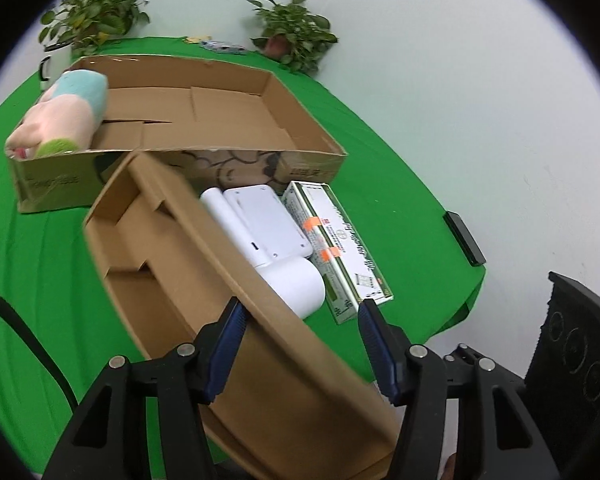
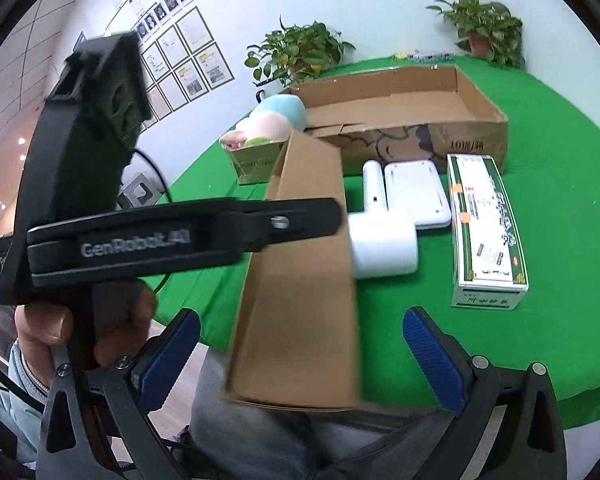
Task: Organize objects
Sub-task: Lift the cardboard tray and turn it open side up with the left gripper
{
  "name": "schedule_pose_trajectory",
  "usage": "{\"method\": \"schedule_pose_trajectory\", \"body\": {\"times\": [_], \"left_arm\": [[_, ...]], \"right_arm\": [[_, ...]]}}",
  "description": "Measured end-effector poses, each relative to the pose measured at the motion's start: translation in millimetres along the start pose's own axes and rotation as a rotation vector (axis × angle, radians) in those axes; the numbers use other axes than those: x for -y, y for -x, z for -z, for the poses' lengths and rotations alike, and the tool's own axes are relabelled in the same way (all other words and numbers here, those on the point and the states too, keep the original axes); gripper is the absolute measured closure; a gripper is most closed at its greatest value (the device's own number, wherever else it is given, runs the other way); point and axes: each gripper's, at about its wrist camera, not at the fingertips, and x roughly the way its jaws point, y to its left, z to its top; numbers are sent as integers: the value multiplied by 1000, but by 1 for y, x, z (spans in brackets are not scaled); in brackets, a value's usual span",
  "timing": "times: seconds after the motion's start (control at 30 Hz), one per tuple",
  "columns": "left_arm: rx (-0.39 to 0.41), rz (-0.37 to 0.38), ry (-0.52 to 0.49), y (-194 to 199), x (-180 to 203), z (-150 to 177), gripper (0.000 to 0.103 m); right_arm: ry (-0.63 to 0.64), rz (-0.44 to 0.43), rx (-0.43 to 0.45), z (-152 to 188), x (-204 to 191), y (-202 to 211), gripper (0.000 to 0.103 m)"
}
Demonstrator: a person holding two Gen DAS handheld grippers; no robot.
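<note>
The long brown cardboard tray (image 1: 204,280) is hanging in my left gripper (image 1: 300,344), clamped by its side wall; my right gripper (image 2: 300,356) is gaping, holding nothing.

Left wrist view: fisheye, looks forward and down along the left tongs (image 1: 302,344), close over the near edge of the green desk (image 1: 400,168), facing the white wall. Right wrist view: same downward slant from further right and a bit back, its right tongs (image 2: 300,352) at the bottom, the left tongs (image 2: 336,216) crossing from frame left. Both share the small cardboard box (image 1: 204,280) (image 2: 300,300), the big cardboard tray (image 1: 220,108) (image 2: 420,96), two potted plants (image 1: 296,32) (image 2: 300,52).
</note>
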Motion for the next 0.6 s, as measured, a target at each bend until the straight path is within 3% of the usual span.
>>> {"method": "schedule_pose_trajectory", "body": {"times": [0.07, 0.2, 0.37, 0.43, 0.53, 0.6], "left_arm": [[-13, -27, -3, -1, -2, 2, 46], [16, -80, 32, 16, -23, 13, 46], [58, -129, 115, 48, -56, 22, 46], [64, -138, 159, 58, -72, 25, 46], [63, -157, 195, 66, -87, 30, 46], [57, -175, 210, 69, -93, 33, 46]], "right_arm": [[5, 15, -9, 0, -1, -3, 8], [38, 117, -29, 1, -2, -19, 49], [-25, 87, -36, -1, 13, -32, 51], [-92, 2, -68, -3, 20, -40, 52], [-248, -211, -170, 4, 29, -65, 52], [-295, -282, -210, 9, 26, -78, 51]]}}
